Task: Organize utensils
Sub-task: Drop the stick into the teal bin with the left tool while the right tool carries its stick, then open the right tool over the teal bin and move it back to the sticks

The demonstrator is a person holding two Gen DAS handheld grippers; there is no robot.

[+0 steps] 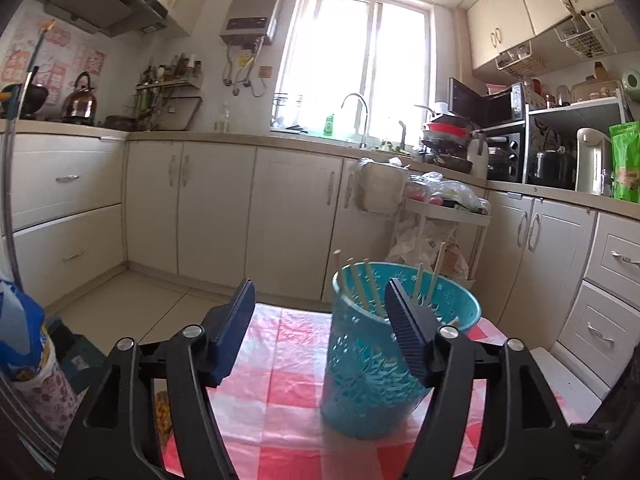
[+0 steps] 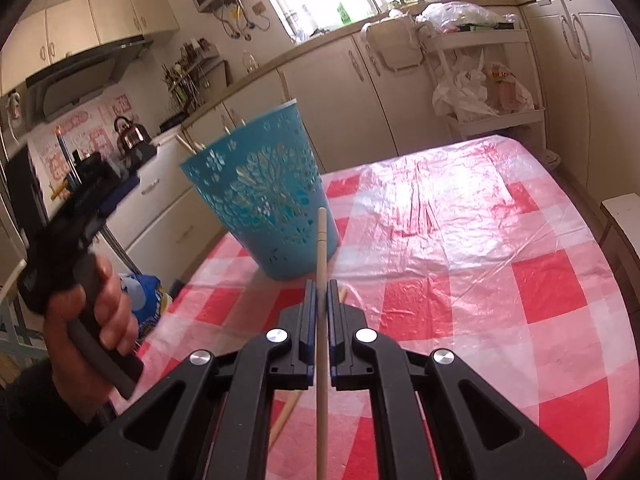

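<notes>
The left wrist view looks nearly level along the left gripper (image 1: 320, 304), low over the checked counter (image 1: 280, 392), facing the window (image 1: 360, 64) wall. The teal basket (image 1: 372, 360) stands close, just beyond the fingertips. The right wrist view looks steeper down along the right gripper (image 2: 320, 292) across the counter (image 2: 480, 260), from the basket's (image 2: 264, 200) other side, slightly farther off. Both views share the basket, the counter, the window wall and the kettle (image 1: 80, 100).

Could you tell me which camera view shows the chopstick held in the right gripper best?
The right wrist view: the chopstick runs between the shut right gripper. The left wrist view shows none of it, only other chopsticks in the basket.
</notes>
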